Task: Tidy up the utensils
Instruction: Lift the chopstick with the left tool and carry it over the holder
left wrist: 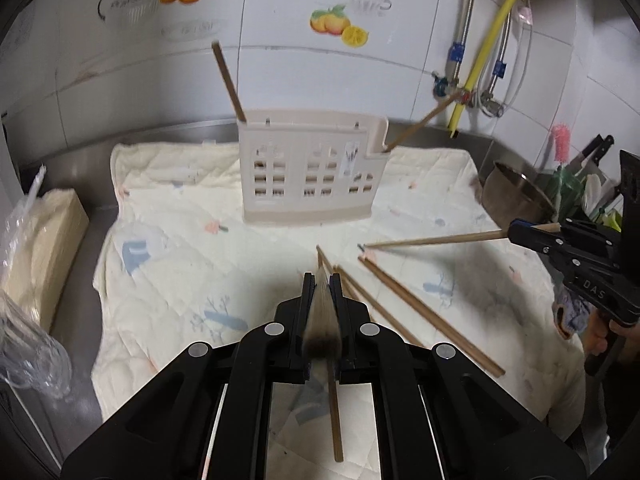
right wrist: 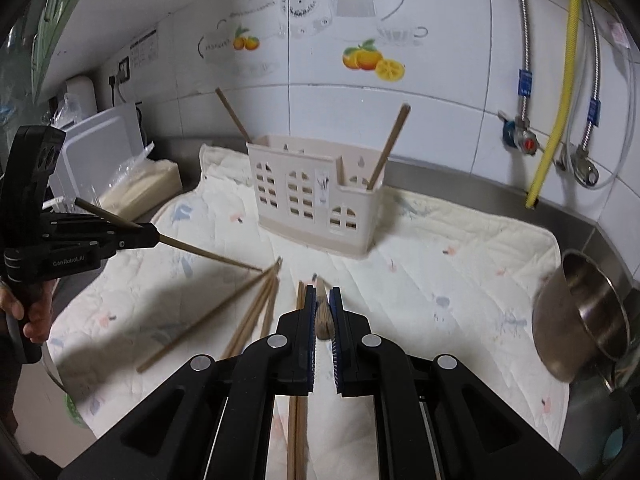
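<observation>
Black right claw [left wrist: 516, 232] marked "DAS"; left claw [right wrist: 154, 236], "GenRobot.AI".

One utensil holder [right wrist: 316, 200] stands on one quilted mat [right wrist: 460, 272], with two chopsticks [right wrist: 390, 148] upright in it. Each of the two grippers [left wrist: 322, 280] carries one chopstick [left wrist: 436, 239]. Several more lie loose on the mat (overlapping, so the exact count is unclear), and one steel pot [right wrist: 584, 312] sits beside it.

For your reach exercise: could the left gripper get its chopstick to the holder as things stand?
Probably yes. The left gripper grips a chopstick, and only bare cloth lies before the holder.
</observation>
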{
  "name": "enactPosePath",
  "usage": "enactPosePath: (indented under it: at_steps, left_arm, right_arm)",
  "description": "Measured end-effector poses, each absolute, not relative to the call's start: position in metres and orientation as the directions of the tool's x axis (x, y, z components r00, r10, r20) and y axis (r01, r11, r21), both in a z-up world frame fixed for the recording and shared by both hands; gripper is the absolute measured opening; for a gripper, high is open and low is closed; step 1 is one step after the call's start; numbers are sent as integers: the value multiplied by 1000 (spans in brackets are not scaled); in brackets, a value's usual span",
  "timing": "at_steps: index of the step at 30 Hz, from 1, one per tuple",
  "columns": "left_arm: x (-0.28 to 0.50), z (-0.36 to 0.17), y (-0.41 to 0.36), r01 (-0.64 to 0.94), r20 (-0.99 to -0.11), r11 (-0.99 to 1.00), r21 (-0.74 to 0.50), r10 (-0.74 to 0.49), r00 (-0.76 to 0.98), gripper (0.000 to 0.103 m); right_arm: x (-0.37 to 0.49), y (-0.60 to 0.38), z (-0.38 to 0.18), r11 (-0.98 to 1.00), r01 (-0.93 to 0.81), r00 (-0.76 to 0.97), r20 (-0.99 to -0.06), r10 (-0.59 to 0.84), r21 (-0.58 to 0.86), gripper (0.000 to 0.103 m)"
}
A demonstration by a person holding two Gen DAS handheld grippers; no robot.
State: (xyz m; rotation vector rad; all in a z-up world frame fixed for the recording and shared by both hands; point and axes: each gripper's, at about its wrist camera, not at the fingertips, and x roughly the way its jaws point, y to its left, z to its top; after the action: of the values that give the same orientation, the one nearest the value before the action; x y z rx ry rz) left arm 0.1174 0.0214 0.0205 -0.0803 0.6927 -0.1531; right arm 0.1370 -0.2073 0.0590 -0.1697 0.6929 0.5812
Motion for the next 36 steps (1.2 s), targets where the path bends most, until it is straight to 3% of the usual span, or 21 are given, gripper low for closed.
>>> enactPosePath:
  at_steps: [16, 25, 36]
  left_arm:
    - [147, 101, 23, 190, -563, 979, -69, -195, 803, 6]
    - [164, 159, 33, 157, -493, 988, 1, -136, 859, 6]
    - [237, 134, 49, 111, -615, 994, -14, -96, 783, 6]
  right_arm:
    - [186, -197, 148, 798, -599, 621, -586, 521, 74, 6]
    - [209, -189, 200, 799, -599, 673, -508, 537, 51, 6]
    - [247, -173, 198, 836, -549, 717, -511, 475, 7, 6]
